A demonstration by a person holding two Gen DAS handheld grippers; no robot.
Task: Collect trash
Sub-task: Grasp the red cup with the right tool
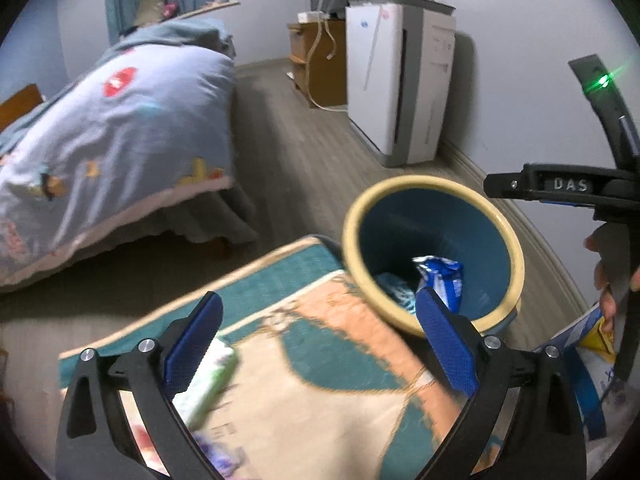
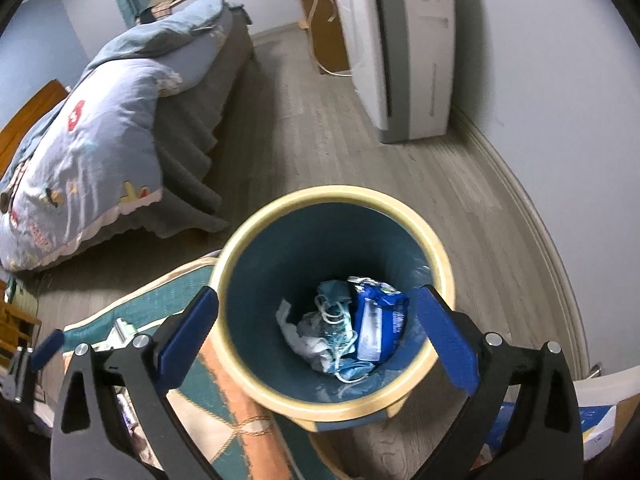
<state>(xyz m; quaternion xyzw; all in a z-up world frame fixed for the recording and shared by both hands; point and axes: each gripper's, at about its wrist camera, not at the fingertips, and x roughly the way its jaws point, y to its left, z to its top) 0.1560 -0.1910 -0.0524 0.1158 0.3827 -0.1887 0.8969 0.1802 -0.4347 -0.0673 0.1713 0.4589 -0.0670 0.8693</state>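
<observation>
Blue-padded grippers, both spread wide and empty, above a bin and rug.

Right gripper [image 2: 318, 322]: jaws parted, nothing between them, poised directly over the trash bin [image 2: 240, 248], a teal tub with a cream rim standing on the wood floor [image 2: 400, 184] at the rug's edge. Inside: blue wrapper [image 2: 380, 320], crumpled tissue [image 2: 300, 340], a face mask with loops; all light, soft, crushable. Left gripper [image 1: 320, 328]: likewise released, over the patterned rug [image 1: 320, 380]. Remaining trash there: a pale green packet [image 1: 212, 380] just beside the left finger, probably a light, slick film pack; best pinched across its narrow width near the middle. Further out: bed [image 1: 120, 120] with blue quilt, white appliance [image 1: 400, 80] against the wall.
</observation>
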